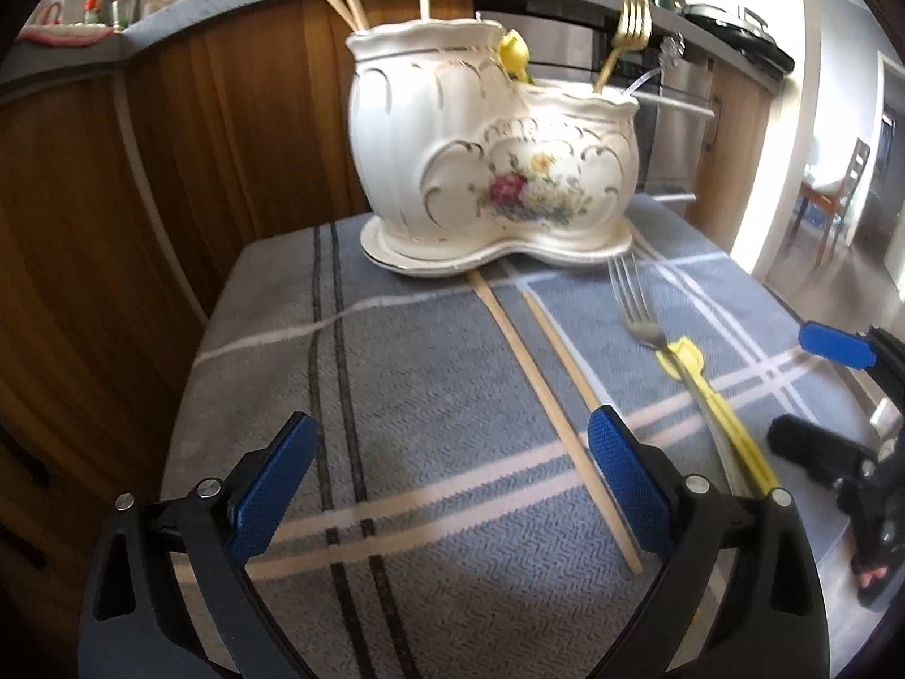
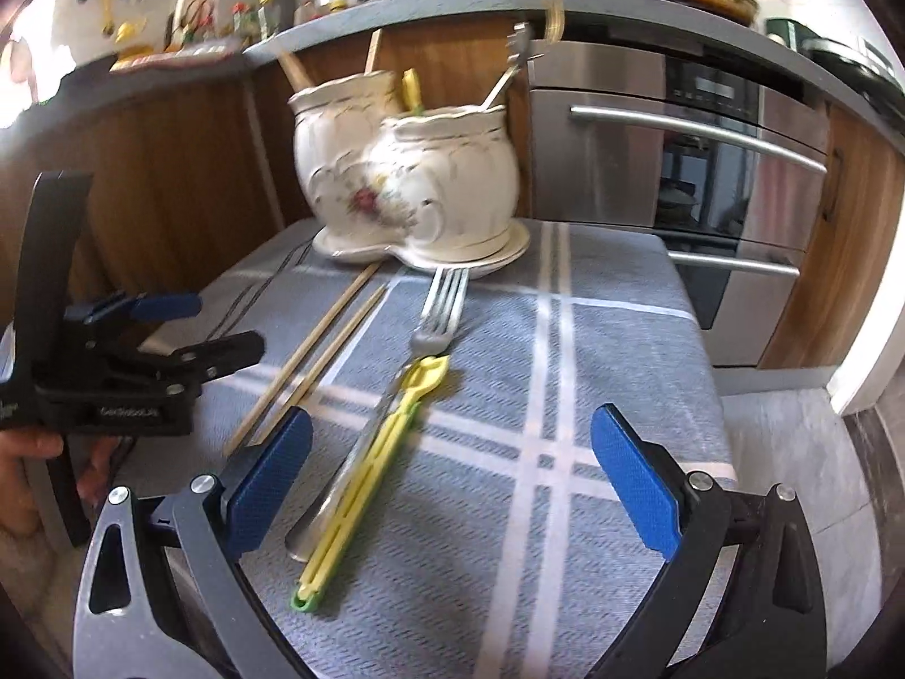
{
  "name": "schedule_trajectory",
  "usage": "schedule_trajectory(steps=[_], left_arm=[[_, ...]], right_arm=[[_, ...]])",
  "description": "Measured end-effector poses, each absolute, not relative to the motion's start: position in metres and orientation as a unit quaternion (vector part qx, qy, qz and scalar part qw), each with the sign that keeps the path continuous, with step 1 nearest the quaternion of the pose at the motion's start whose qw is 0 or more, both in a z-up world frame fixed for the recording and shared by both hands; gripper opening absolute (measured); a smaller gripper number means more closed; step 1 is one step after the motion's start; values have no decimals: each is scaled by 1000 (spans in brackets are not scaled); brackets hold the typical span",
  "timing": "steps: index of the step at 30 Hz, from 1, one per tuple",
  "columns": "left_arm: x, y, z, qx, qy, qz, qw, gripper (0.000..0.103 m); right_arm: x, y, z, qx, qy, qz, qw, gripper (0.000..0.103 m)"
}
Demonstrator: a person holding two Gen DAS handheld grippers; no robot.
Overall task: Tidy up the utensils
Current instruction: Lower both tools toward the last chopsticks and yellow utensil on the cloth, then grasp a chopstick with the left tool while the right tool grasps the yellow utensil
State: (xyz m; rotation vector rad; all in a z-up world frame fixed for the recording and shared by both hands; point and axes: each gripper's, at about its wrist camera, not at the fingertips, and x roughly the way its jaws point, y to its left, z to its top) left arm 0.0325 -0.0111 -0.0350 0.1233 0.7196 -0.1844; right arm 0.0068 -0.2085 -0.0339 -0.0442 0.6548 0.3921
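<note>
A: Utensils still loose on the cloth: two wooden chopsticks, a silver fork and a yellow plastic utensil. What's sorted?

B: Ceramic two-compartment holder at the far end of the plaid tablecloth has chopsticks in the taller compartment, a gold fork and a yellow piece in the lower one. Looks like sticks go tall, forks go low.

A: Left gripper?

B: Jaws spread wide, nothing between them. It hangs low over the cloth, and the near ends of the chopsticks lie just beside its right pad. My guess is it's lining up on those.

A: Right gripper?

B: Also wide apart, empty. The silver fork's handle and the yellow utensil run up between its pads, the two lying side by side and touching, the fork tines pointing at the holder's base.

A: Why laid that way?

B: Handles face the grippers, so each can be pinched from the near end and stood up in a compartment.

A: Risks?

B: Chopsticks are thin and flat on soft cloth, easy to pinch only one or snag fabric. Fork and yellow piece touch, so a grab may take both. Right view is motion-blurred, so can't tell what the yellow thing is exactly.

A: Progress?

B: Partway, I'd judge. Four pieces left.
</note>
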Motion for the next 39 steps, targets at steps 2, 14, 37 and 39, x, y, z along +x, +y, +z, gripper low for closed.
schedule_trajectory(steps=[2,14,37,39], left_arm=[[31,-14,-36,62,355,-99,927,95],[35,-31,-46,91,386,-135,908,66],[78,-9,-39,133,430,-143,881,34],[86,-7,-38,117,443,-165,874,21]], right_arm=[[6,-203,-36,-32,331,201,922,80],[12,-200,-42,-35,383,233,893,34],[54,-202,-41,-92,419,226,875,31],[58,-203,-40,-95,424,235,870,24]])
